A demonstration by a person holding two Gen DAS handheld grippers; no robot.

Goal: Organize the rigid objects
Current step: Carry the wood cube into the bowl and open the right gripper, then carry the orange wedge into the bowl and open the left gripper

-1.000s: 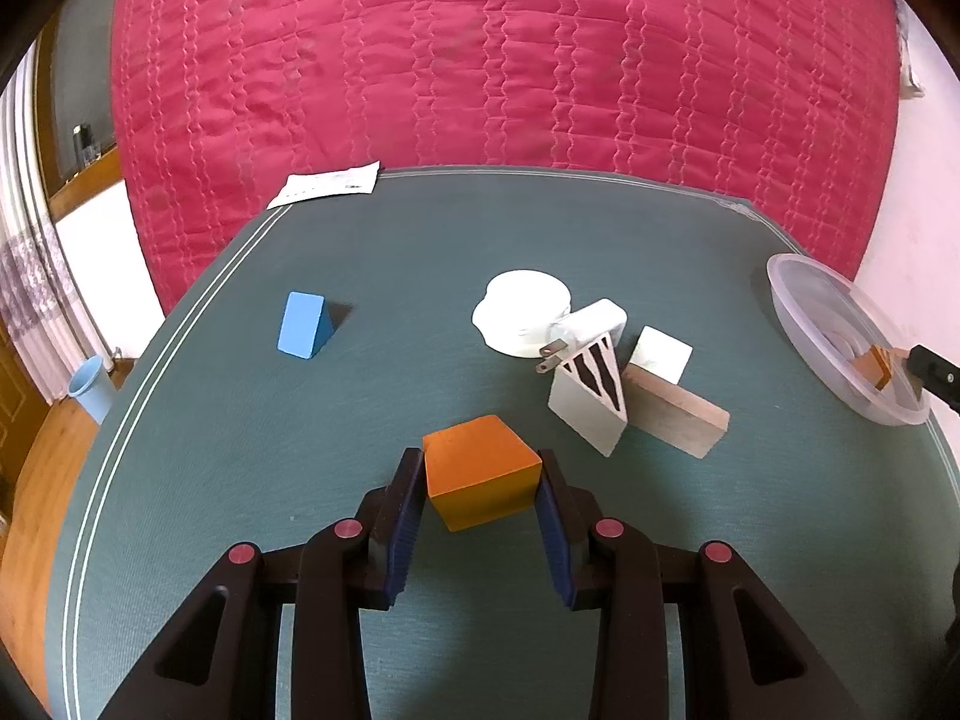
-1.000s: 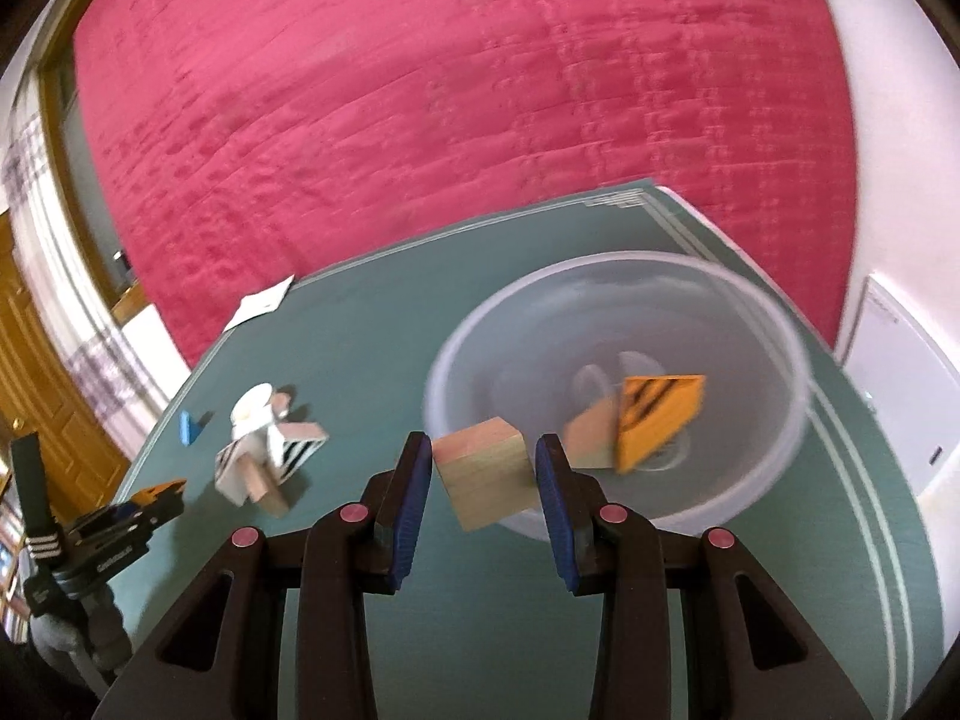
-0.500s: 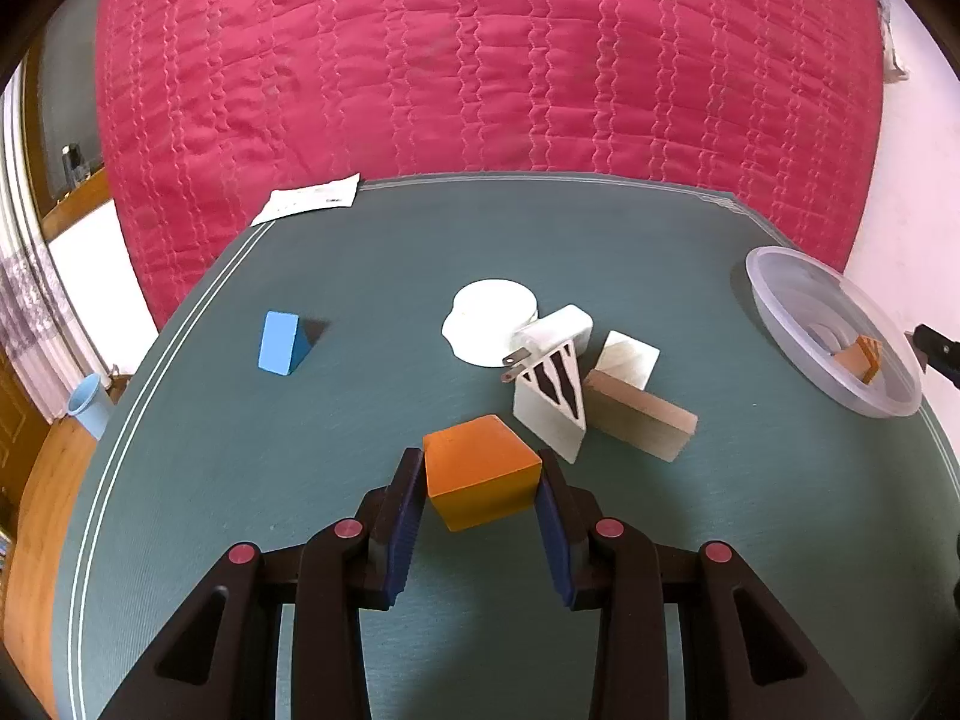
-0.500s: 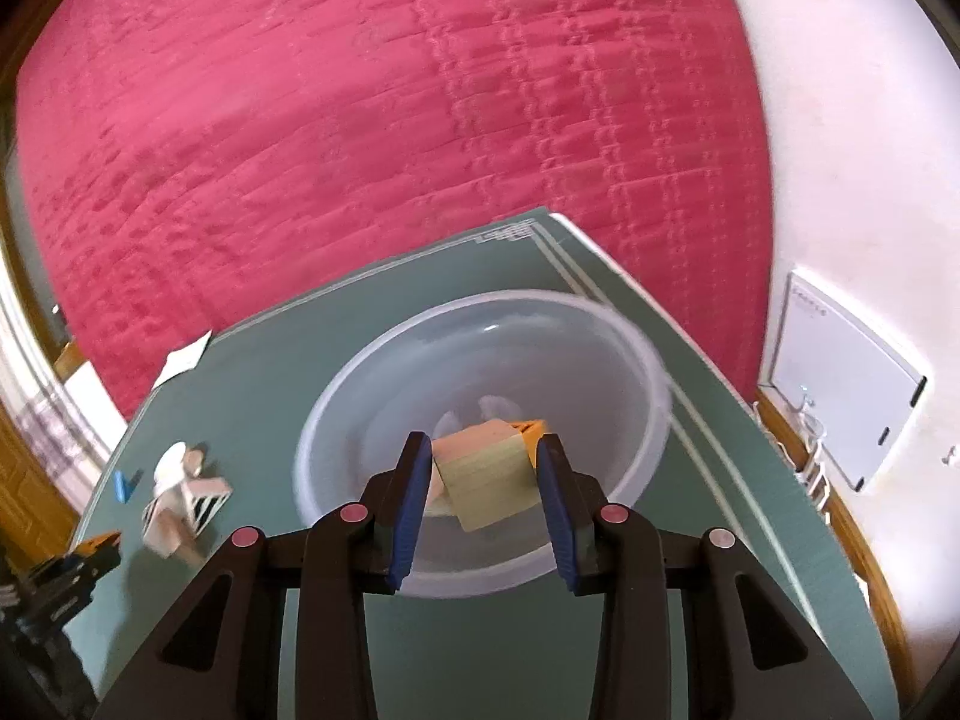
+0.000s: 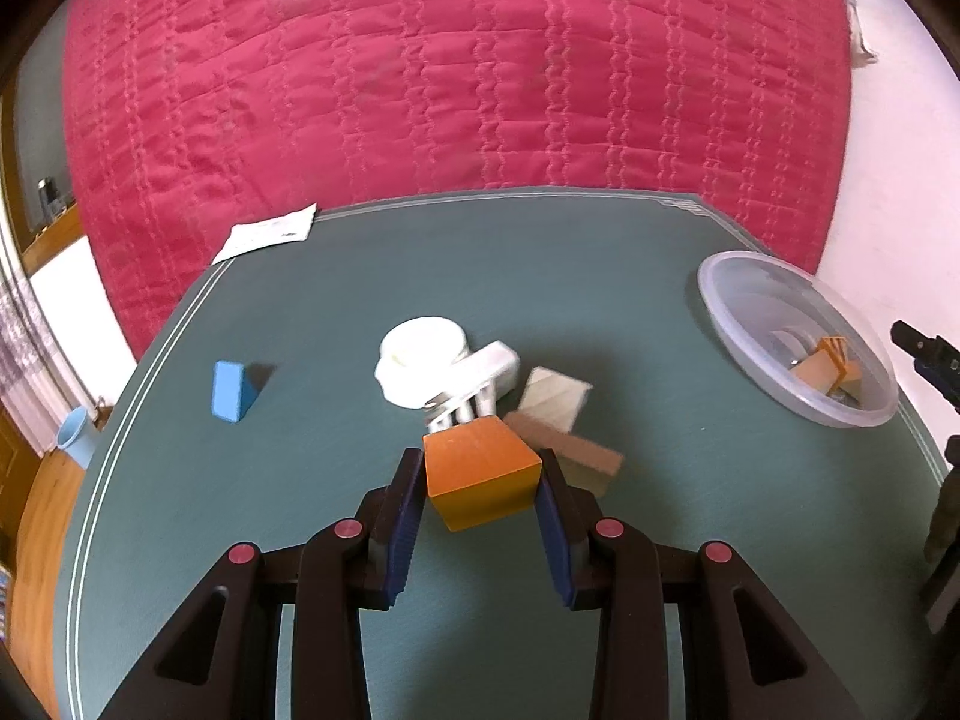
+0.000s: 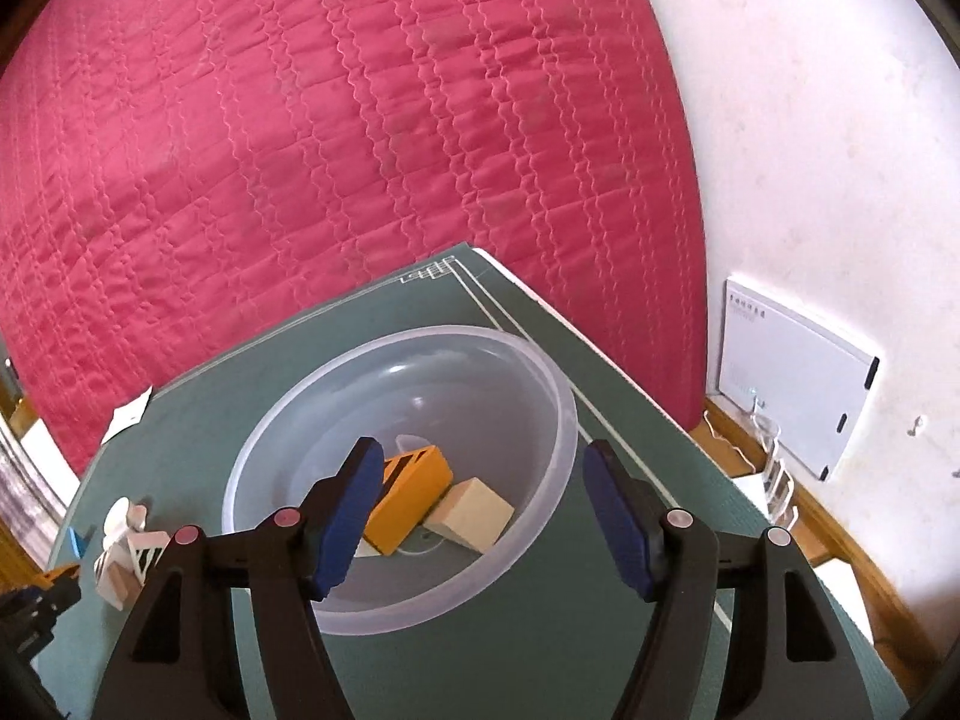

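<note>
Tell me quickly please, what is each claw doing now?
Left claw: closed on the orange block.
Right claw: opening, nothing between the jaws, above the clear bowl, where the pale wooden block lies.

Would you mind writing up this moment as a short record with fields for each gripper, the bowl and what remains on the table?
left gripper: shut on the orange block, held above the table
right gripper: jaws opening, nothing between them, over the bowl
bowl contents: pale wooden block and orange striped block
left on table: blue wedge, white round piece, white plug, pale block, brown block
</note>
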